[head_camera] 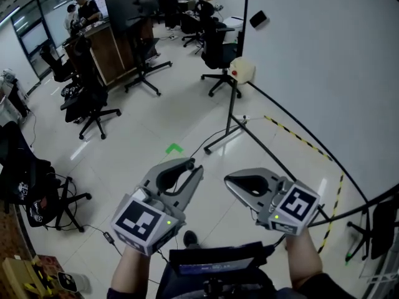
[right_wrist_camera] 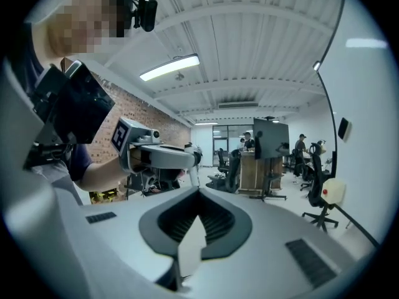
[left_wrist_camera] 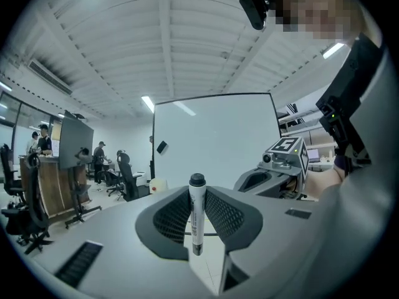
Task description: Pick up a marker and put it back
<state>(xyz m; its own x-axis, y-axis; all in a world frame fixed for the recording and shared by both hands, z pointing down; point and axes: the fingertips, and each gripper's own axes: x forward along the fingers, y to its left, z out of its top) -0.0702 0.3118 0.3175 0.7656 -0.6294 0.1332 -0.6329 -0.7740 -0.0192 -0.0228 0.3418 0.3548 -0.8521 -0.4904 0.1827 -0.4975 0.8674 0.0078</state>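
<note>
We have the marker (left_wrist_camera: 197,223) clamped upright, mid-barrel, in the left gripper (left_wrist_camera: 197,195) jaws, held in the air facing the whiteboard (left_wrist_camera: 215,136); right gripper (right_wrist_camera: 199,193) jaws closed on nothing; we hold squeeze steady, barrel vertical, until its resting spot shows.

Looks along the right gripper (right_wrist_camera: 199,192): jaws closed together, nothing between. Up and to the left of it, catches the left gripper (right_wrist_camera: 184,157) with an upright marker (right_wrist_camera: 192,169) at its tip. Beyond it, takes in a wooden bench (right_wrist_camera: 255,172) with people behind. To its right, finds an office chair (right_wrist_camera: 319,198) and a whiteboard (right_wrist_camera: 374,123).
</note>
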